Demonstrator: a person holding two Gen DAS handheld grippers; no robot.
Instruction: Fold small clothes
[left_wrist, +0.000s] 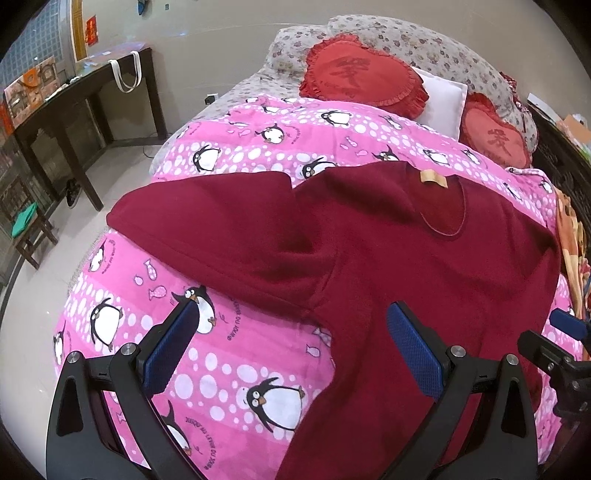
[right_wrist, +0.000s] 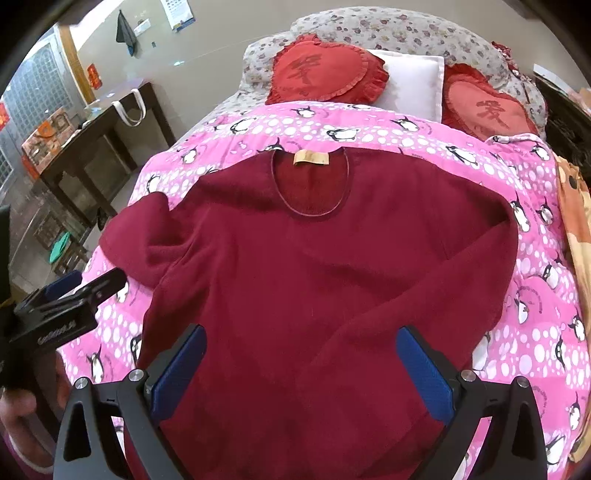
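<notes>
Dark red sweater (right_wrist: 295, 280) spread flat, front up, on a pink penguin bedspread (right_wrist: 535, 295) covering the bed. Round neckline toward the pillows, tan label (right_wrist: 311, 158) showing inside the collar. One sleeve (left_wrist: 221, 229) stretched out sideways toward the bed's edge nearest the floor; other sleeve (right_wrist: 436, 295) folded diagonally across the body, cuff end low near the hem.

Left gripper (left_wrist: 291, 354) hovering over the sweater's side edge below the outstretched sleeve, jaws wide apart, nothing between them: one blue pad (left_wrist: 173, 343) above the bedspread, the other (left_wrist: 413, 354) above the red knit. Whether touching the fabric or just above it, cannot tell.

Right gripper (right_wrist: 303, 373) poised over the sweater's lower body, jaws also spread wide and holding nothing, both blue pads (right_wrist: 181, 369) over red cloth.

Each gripper glimpsed at the margin of the other's view, side by side along the near edge of the bed. Part of a hand (right_wrist: 18, 406) at the lower corner of the right view.

Up at the head of the bed: two red heart-shaped cushions (right_wrist: 325, 70), a white pillow (right_wrist: 413, 85) between them, a flowered quilt (right_wrist: 388, 29) bundled behind. Dark wooden desk (left_wrist: 74, 110) beside the bed against the wall, white bag handles (left_wrist: 129, 72) hanging over its front edge.
</notes>
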